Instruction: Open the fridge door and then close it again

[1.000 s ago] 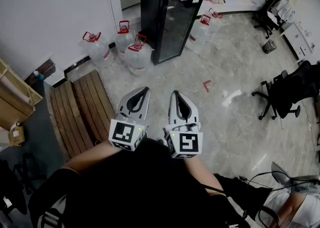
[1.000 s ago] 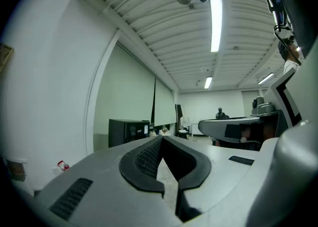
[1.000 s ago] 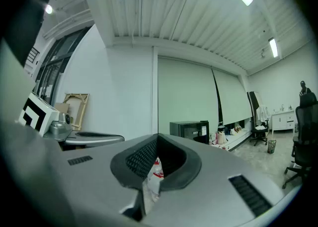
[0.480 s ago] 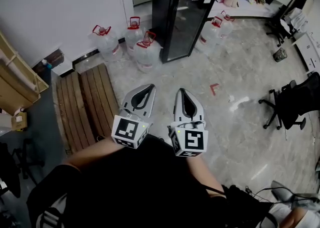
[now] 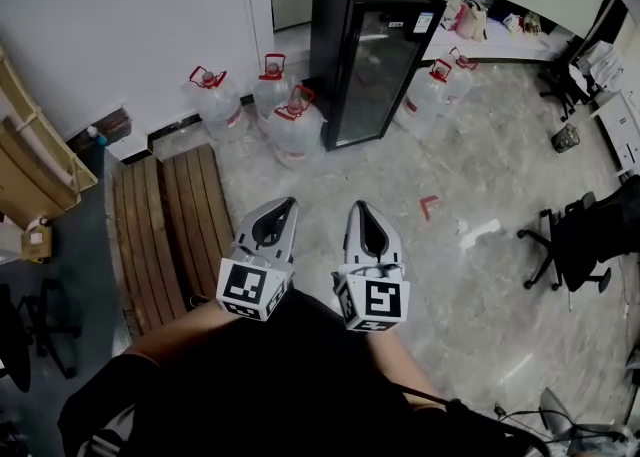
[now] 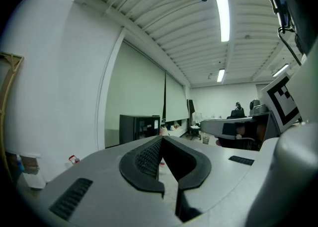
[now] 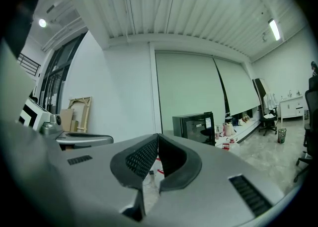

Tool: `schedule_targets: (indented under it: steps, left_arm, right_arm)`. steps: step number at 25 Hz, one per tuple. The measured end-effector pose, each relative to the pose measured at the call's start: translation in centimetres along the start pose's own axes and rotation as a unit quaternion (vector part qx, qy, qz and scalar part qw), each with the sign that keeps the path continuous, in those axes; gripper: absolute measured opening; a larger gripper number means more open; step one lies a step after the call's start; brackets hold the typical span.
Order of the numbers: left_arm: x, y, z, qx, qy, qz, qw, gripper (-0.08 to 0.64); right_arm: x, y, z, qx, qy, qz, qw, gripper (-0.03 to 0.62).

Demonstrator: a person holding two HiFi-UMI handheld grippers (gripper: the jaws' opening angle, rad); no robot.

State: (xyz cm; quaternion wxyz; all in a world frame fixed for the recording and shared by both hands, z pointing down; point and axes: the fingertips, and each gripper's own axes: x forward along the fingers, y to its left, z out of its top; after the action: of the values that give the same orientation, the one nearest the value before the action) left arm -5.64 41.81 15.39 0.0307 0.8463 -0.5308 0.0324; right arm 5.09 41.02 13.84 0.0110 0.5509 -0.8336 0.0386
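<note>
A black fridge [image 5: 372,45] with a glass door stands shut against the far wall in the head view. It shows small and distant as the fridge [image 6: 139,127] in the left gripper view and the fridge [image 7: 195,124] in the right gripper view. My left gripper [image 5: 290,204] and right gripper [image 5: 357,207] are held side by side close to my body, well short of the fridge. Both have their jaws shut with nothing between them, tips [image 6: 161,138] meeting on the left and tips [image 7: 157,135] on the right.
Several large water jugs with red caps [image 5: 293,123] stand on the floor left of the fridge, and more jugs [image 5: 432,90] right of it. A wooden pallet [image 5: 165,225] lies at the left. Office chairs [image 5: 580,240] stand at the right. Red tape [image 5: 430,207] marks the floor.
The view has moved forward: the fridge and jugs sit lower and nearer in the head view. Both grippers stay shut and side by side.
</note>
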Motion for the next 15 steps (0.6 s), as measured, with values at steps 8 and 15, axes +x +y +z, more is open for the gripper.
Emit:
schedule_targets:
  steps: [8,15]
  left_arm:
    - [9.5,5.1,-2.7,-0.021,0.013,-0.003,0.9997,0.006]
    - [22.6,13.5,-3.1,-0.012,0.014,-0.008,0.9998,0.006]
  right_arm:
    - [8.8,-3.4,-1.6,0.0,0.011,0.003,1.0,0.015]
    - [23.0,-7.1,-2.0,0.022,-0.002,-0.018,1.0,0.015]
